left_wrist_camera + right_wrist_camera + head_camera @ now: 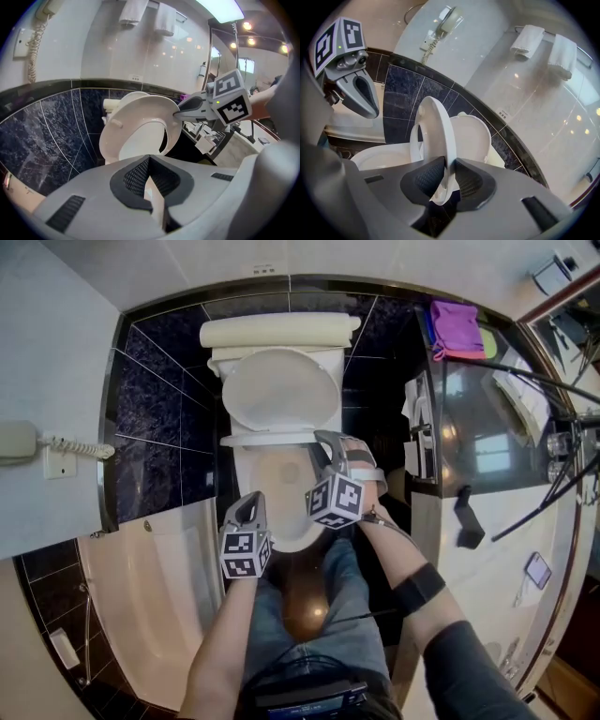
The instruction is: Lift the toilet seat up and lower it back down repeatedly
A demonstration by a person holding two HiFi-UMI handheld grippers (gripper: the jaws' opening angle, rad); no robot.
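The white toilet seat (436,124) stands raised, nearly on edge above the bowl (382,157), in front of the upright lid (473,136). My right gripper (449,177) is shut on the seat's front rim, which runs between both pads. In the head view that right gripper (330,442) reaches over the bowl (277,493) to the seat (274,439). My left gripper (249,504) hovers near the bowl's front left, shut on nothing. From the left gripper view, the seat (140,124) tilts up with the right gripper (190,107) at its right edge.
A wall phone (19,442) hangs at the left, with a bathtub (141,587) below it. The vanity counter (487,474) with a purple cloth (459,329) is on the right. Towels (543,47) hang on a rail. The person's legs (319,615) are at the bowl's front.
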